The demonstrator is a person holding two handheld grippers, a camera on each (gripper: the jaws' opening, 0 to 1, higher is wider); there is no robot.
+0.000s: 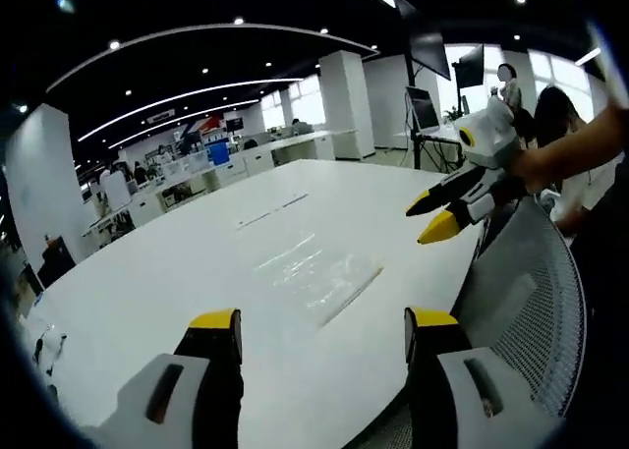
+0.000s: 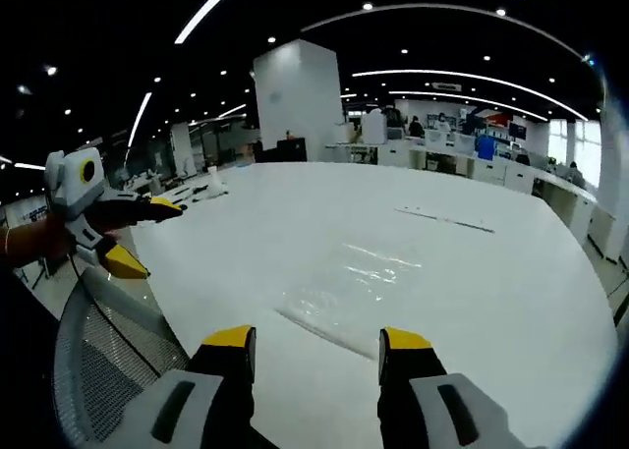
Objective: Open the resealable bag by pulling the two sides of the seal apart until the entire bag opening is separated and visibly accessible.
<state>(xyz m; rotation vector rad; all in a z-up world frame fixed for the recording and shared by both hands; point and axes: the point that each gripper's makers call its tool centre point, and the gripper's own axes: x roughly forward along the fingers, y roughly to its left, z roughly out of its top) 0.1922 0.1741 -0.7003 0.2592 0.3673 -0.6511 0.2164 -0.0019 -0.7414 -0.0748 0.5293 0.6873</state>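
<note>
A big white desk (image 1: 197, 262) fills the office floor, a grey mesh chair (image 1: 531, 321) pushed against its near edge. The clear resealable bag (image 1: 324, 272) lies flat near that edge, untouched. Above the edge hover the 2 grippers: left gripper (image 1: 322, 333) and right gripper (image 2: 316, 339), each with jaws spread and holding nothing.

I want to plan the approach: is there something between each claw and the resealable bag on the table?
Nothing visible is in the way. The clear resealable bag lies flat on the white table, with bare tabletop between it and the open left claw. From the open right claw, the path to the bag is equally free.
</note>
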